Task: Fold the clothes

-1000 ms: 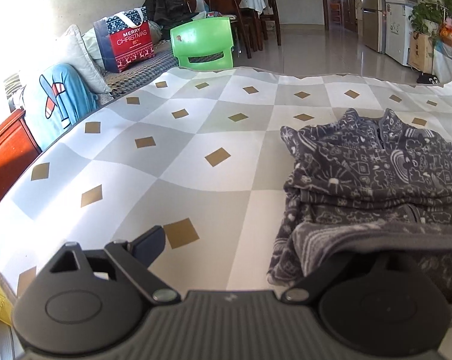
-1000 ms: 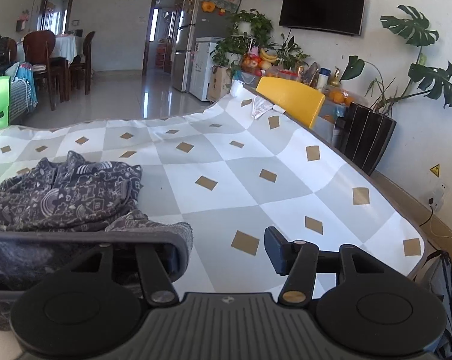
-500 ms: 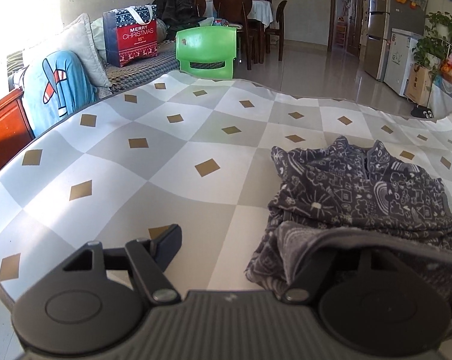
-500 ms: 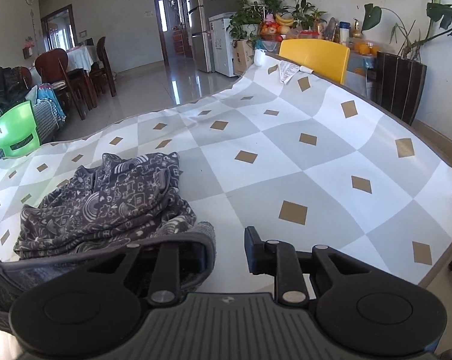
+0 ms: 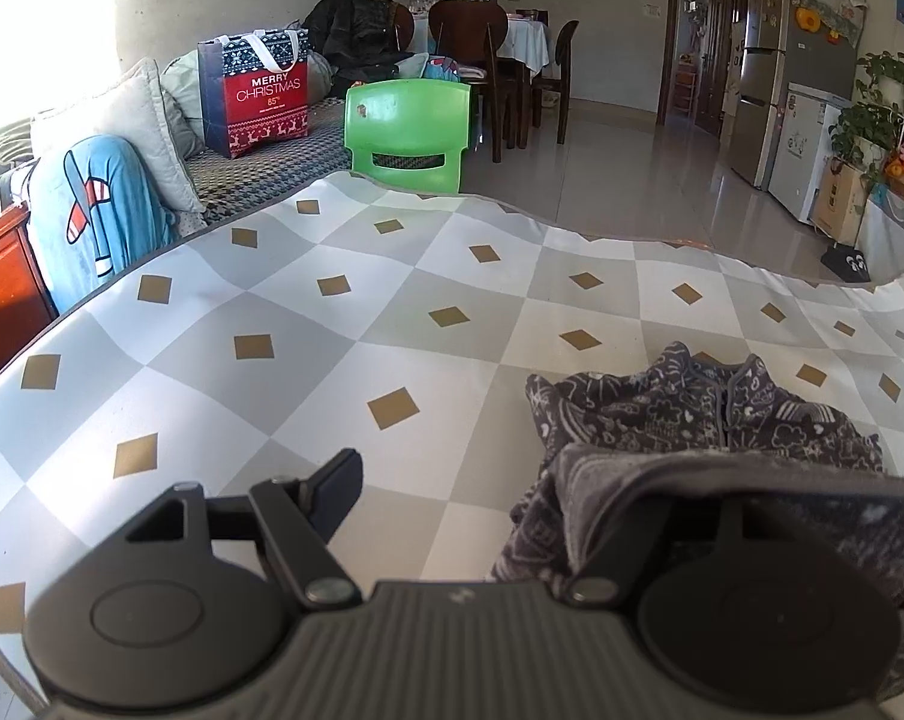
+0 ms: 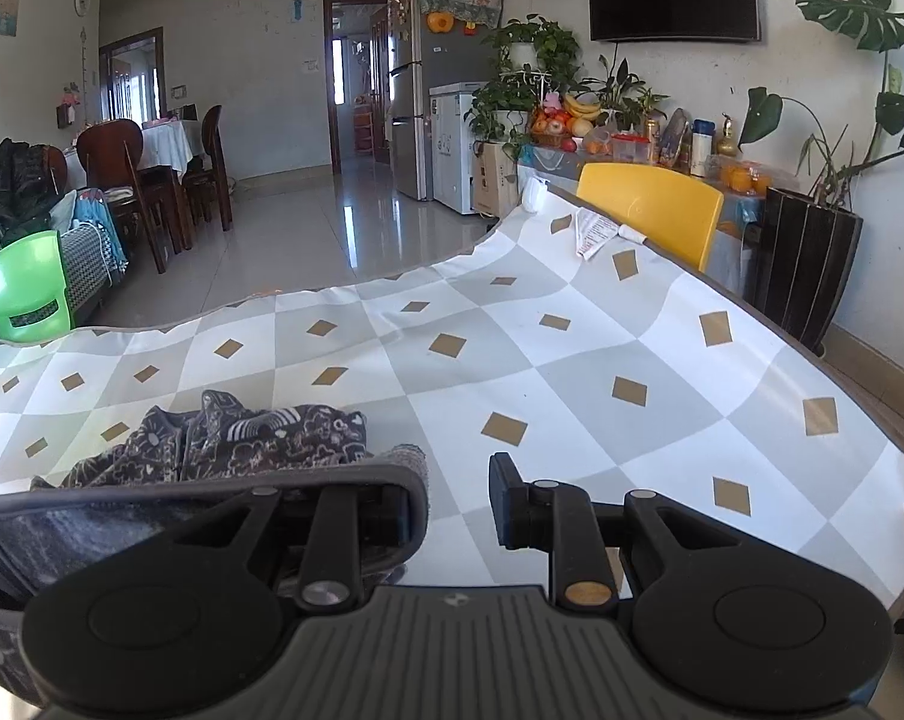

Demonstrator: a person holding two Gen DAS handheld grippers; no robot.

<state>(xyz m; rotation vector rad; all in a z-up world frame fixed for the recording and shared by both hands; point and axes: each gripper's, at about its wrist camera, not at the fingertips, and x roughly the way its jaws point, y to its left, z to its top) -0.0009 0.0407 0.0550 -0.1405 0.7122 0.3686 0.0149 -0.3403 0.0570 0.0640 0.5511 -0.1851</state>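
On the bench the dark garment lies part-folded, its hem draped over one finger of each wide-open claw (left, right), unpinched, so it could slip off.

My table and what's lying on it

My table wears a cloth of grey and white checks with small gold diamonds. The dark doodle-print garment lies bunched on it near my edge. At the far corner in my right view, a folded printed paper rests on the cloth just beside the yellow chair.
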